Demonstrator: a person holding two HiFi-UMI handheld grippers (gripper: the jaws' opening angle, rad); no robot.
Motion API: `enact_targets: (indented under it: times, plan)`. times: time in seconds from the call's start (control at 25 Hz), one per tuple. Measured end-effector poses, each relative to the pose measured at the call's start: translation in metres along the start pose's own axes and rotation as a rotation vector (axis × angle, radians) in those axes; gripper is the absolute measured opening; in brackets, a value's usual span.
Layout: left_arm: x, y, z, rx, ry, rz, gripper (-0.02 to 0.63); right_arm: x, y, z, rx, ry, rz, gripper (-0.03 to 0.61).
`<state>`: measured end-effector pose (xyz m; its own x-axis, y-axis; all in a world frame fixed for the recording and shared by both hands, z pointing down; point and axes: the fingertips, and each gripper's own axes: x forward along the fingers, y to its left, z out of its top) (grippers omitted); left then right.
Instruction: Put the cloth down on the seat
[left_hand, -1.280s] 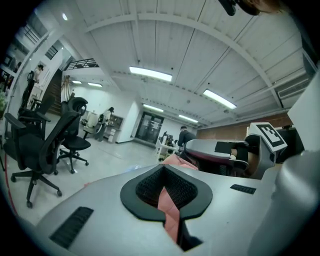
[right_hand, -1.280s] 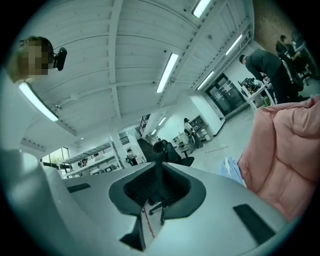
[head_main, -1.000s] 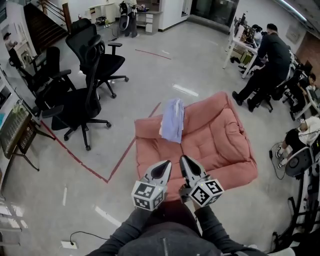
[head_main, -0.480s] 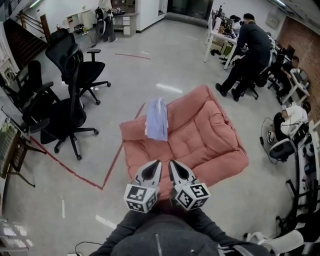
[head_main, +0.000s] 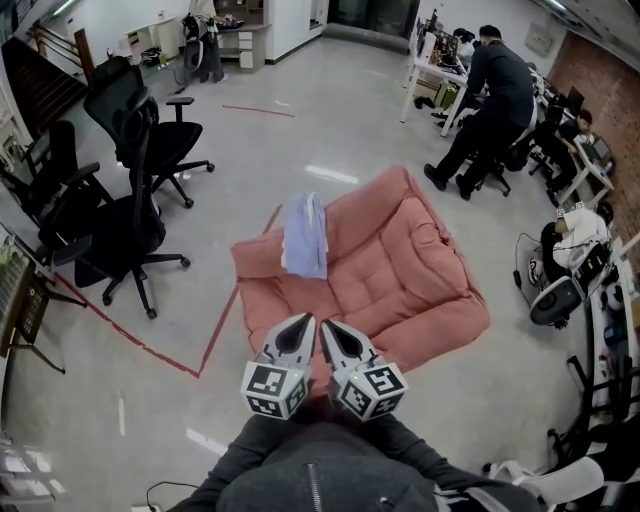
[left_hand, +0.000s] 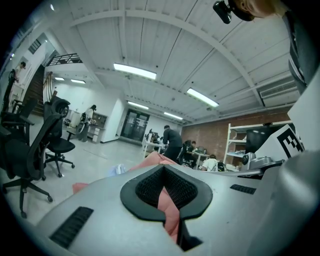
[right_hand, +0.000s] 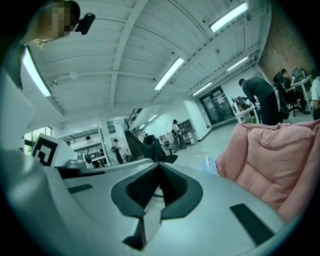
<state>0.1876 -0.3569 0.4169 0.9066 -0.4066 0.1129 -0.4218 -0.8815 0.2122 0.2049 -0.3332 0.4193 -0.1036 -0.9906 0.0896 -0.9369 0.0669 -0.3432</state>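
Note:
A light blue cloth (head_main: 305, 235) lies draped over the far left edge of the pink cushioned seat (head_main: 390, 285) on the floor. I hold both grippers close to my body, short of the seat's near edge. The left gripper (head_main: 295, 335) and the right gripper (head_main: 336, 340) are side by side, both shut and empty. In the left gripper view the cloth (left_hand: 118, 170) and the seat (left_hand: 155, 161) show beyond the shut jaws (left_hand: 164, 172). The right gripper view has the seat (right_hand: 270, 155) at right and the cloth (right_hand: 210, 164) beside it, past the shut jaws (right_hand: 159, 167).
Black office chairs (head_main: 130, 200) stand to the left. A red tape line (head_main: 215, 330) runs on the floor by the seat's left side. A standing person (head_main: 490, 100) and a seated one (head_main: 570, 235) are at desks on the right. A cable (head_main: 160, 490) lies at bottom left.
The two grippers have drawn closer together and nearer my body. The view has shifted, so the seat sits a little more to the left. The cloth has not moved.

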Motion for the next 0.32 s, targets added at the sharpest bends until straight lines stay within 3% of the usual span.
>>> enact_targets:
  times: [0.32]
  plan:
    - [-0.005, -0.01, -0.012, -0.001, 0.01, -0.017, 0.008, -0.015, 0.0, -0.012, 0.014, -0.004, -0.022, 0.011]
